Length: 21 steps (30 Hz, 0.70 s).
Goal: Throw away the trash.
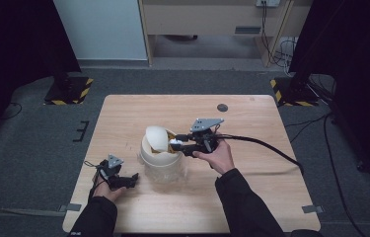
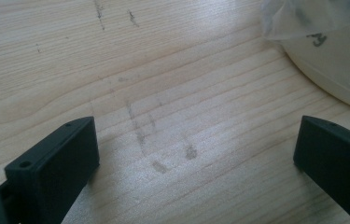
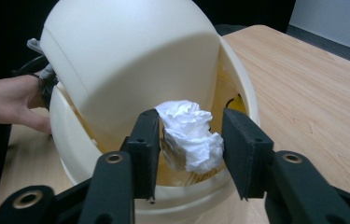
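A cream bin (image 1: 159, 157) stands mid-table, its swing lid (image 1: 156, 137) tipped open. In the right gripper view the lid (image 3: 130, 60) is tilted up over the bin's rim (image 3: 249, 93), showing a yellowish inside. My right gripper (image 1: 176, 144) reaches in from the right at the opening. A crumpled white paper wad (image 3: 189, 133) sits between its jaws over the opening, and the right gripper (image 3: 190, 140) is open around it, with a gap at the right jaw. My left gripper (image 1: 126, 178) rests low at the front left, open over bare wood (image 2: 196, 154).
The bin's wall (image 2: 336, 60) and its clear liner lie up and to the right of my left jaws. A dark round disc (image 1: 222, 107) sits near the table's far edge. My right gripper's cable (image 1: 271, 148) trails off to the right. A hand (image 3: 9, 102) shows beyond the bin.
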### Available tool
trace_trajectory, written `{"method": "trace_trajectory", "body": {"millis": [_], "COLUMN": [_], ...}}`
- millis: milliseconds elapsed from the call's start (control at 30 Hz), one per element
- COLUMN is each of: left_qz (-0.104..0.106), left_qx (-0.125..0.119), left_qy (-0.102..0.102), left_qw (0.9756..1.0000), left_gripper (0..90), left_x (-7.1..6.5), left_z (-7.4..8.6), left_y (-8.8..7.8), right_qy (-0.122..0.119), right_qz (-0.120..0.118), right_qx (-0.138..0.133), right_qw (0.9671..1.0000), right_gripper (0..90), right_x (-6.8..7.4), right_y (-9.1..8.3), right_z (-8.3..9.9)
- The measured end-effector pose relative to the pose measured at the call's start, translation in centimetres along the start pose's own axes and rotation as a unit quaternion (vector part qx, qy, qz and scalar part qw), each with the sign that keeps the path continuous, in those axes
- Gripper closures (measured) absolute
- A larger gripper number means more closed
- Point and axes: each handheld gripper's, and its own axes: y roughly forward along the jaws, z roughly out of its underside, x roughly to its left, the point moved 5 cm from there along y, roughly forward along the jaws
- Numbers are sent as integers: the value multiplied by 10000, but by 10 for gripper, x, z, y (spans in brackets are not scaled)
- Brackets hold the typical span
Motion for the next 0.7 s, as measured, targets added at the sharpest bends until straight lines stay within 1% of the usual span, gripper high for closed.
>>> {"method": "trace_trajectory", "body": {"millis": [100,133,200,233,267,300,333,367,400,433,467,500,533,600,633,700], "left_qz": [-1,0,-1,0,0,0,0,0,0,0,0,0,-1,0,0,0], "left_qx": [0,0,1,-1,-1,-1,-1,0,0,-1,-1,-2,-1,-1,-1,-2], "left_qy": [0,-1,0,0,0,0,0,-1,-1,-2,-2,-2,-2,-1,-1,-2], "left_qw": [10000,10000,10000,10000,10000,10000,10000,10000,10000,10000,10000,10000,10000,10000,10000,10000], "left_gripper": [0,0,0,0,0,0,0,0,0,0,0,0,0,0,0,0], "left_x": [0,0,0,0,0,0,0,0,0,0,0,0,0,0,0,0], "left_z": [0,0,0,0,0,0,0,0,0,0,0,0,0,0,0,0], "left_y": [0,0,0,0,0,0,0,0,0,0,0,0,0,0,0,0], "right_qy": [19,16,-4,12,12,16,16,36,36,74,74,100,106,197,197,250], "right_qz": [16,58,90,133,133,213,213,335,335,482,482,614,676,778,778,909], "right_qx": [-80,-121,-143,-218,-218,-264,-264,-307,-307,-313,-313,-293,-266,-231,-231,-192], "right_qw": [10000,9999,9999,9997,9997,9994,9994,9990,9990,9983,9983,9976,9973,9965,9965,9954], "right_gripper": [537,522,521,509,509,489,489,461,461,422,422,396,384,362,362,335], "right_x": [-1,-2,-3,-5,-5,-8,-8,-11,-11,-15,-15,-20,-22,-26,-26,-30], "right_y": [-5,-10,-12,-17,-17,-23,-23,-28,-28,-33,-33,-38,-40,-44,-44,-49], "right_z": [-3,-5,-6,-8,-8,-8,-8,-6,-6,-2,-2,4,8,16,16,25]}}
